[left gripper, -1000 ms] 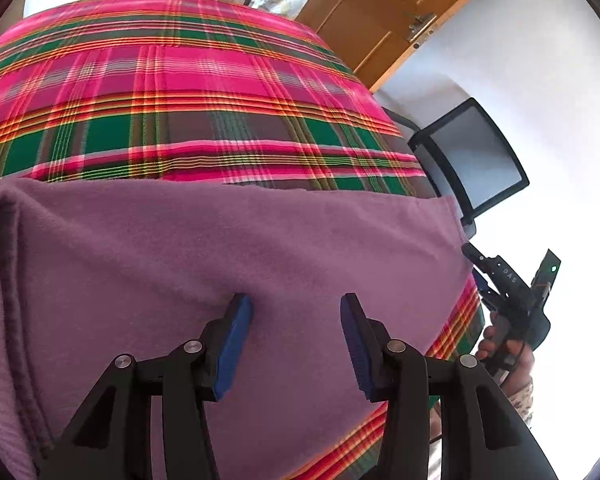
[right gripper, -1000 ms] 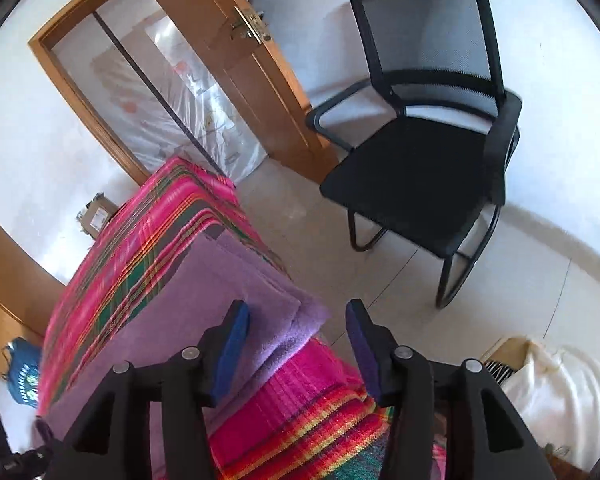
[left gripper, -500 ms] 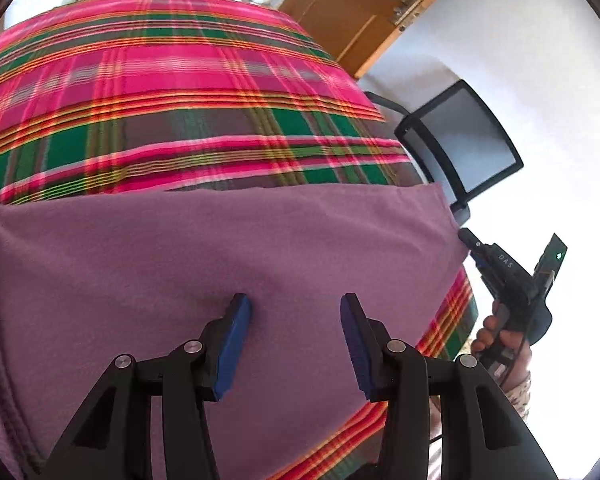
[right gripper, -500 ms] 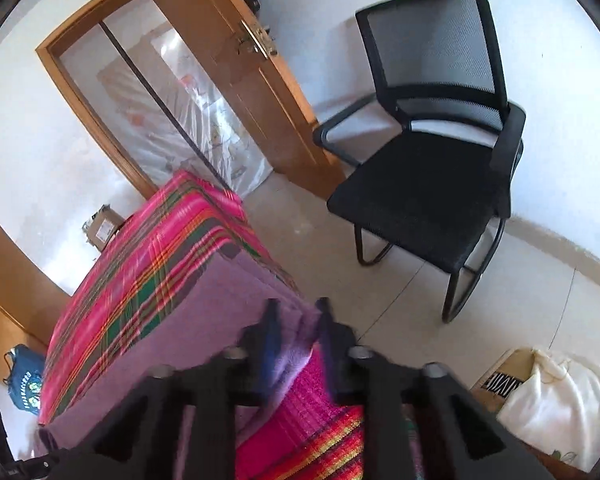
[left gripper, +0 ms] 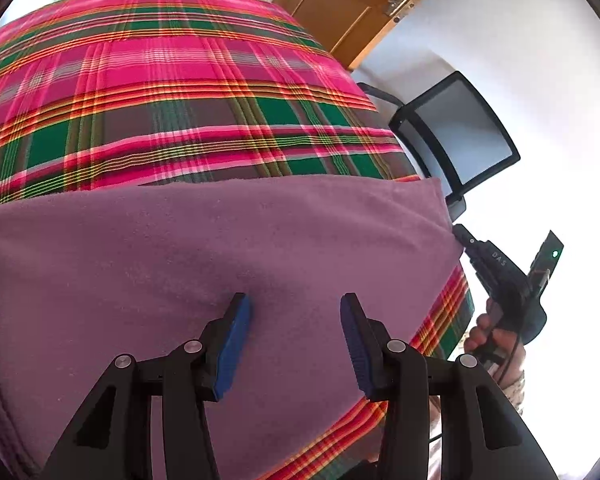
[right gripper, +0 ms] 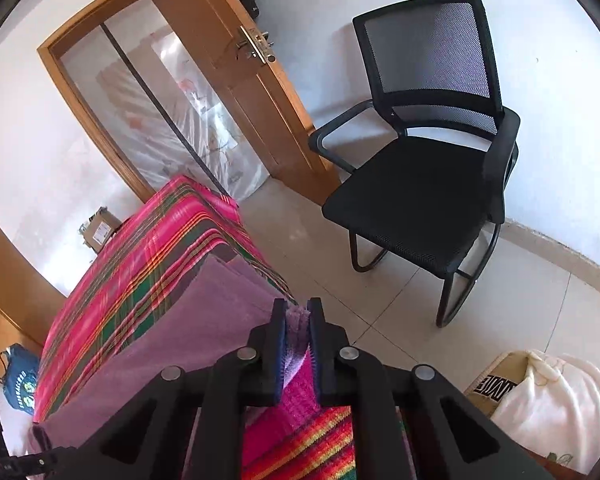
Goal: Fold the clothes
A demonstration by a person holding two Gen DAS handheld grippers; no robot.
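Plaid cover point(left gripper: 172, 80) under purple cloth point(left gripper: 220, 248): right hand-held gripper point(right gripper: 297, 312) pinches its corner, left hand-held gripper point(left gripper: 292, 312) gapes empty.

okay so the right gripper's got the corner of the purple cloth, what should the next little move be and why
Probably close the left gripper on the purple garment beneath it. Its jaws stand open above the cloth with nothing between them, while the right gripper is clamped on the folded corner at the edge of the plaid-covered table. Gripping both ends should let the cloth lift evenly for the fold.
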